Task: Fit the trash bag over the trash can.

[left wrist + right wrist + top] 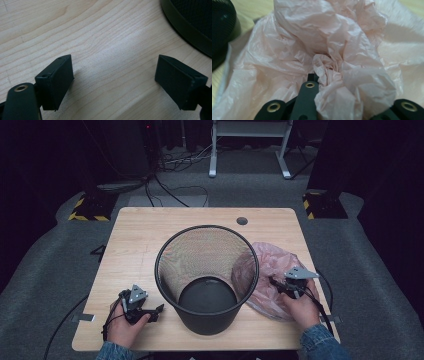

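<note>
A black mesh waste bin (207, 320) stands upright in the middle of the wooden table (140, 230). A crumpled pink plastic bag (272, 265) lies on the table, touching the bin's right side. My right gripper (272, 281) is at the bag's near side, and its jaws are shut on a bunched fold of the bag (332, 37), which hides most of the jaws (322, 80). My left gripper (159, 310) rests low at the near left of the bin, pointing towards it. It is open (113, 80), with bare wood between the pads. The bin's base (190, 27) is just beyond its right jaw.
The bin's dark side (222, 27) shows at the left of the right gripper view. A round cable hole (242, 221) sits near the table's far edge. Beyond the table are grey carpet, cables and a white desk frame (250, 150).
</note>
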